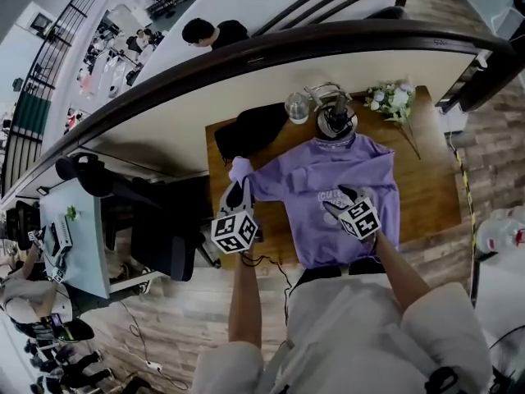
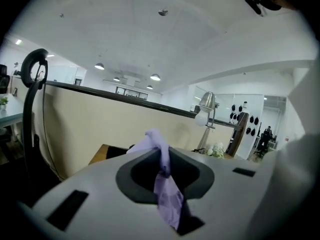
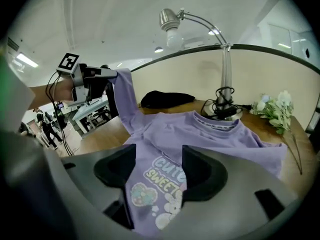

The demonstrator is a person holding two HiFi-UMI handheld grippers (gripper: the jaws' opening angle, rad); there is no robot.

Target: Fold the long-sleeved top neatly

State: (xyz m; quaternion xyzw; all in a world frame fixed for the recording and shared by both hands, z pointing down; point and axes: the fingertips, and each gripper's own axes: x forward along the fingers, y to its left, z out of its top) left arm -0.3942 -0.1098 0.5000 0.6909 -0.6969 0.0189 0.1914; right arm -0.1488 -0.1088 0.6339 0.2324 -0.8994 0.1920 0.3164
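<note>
Left gripper [image 1: 239,194]: clenched on sleeve [image 1: 267,183], left of top [image 1: 308,228].
Right gripper [image 3: 152,171]: released over top's chest.
Sleeve axis: leftward off top.

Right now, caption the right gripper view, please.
Left gripper holds up a sleeve of the purple top; right gripper, open, over its print.

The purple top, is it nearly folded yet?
Not nearly. Done: the purple top lies spread out, print up, on the table. In hand: the left gripper is shut on one sleeve, held up off the table; the right gripper hovers over the print, jaws apart, gripping nothing. Left: folding in the sleeves, then the body.
</note>
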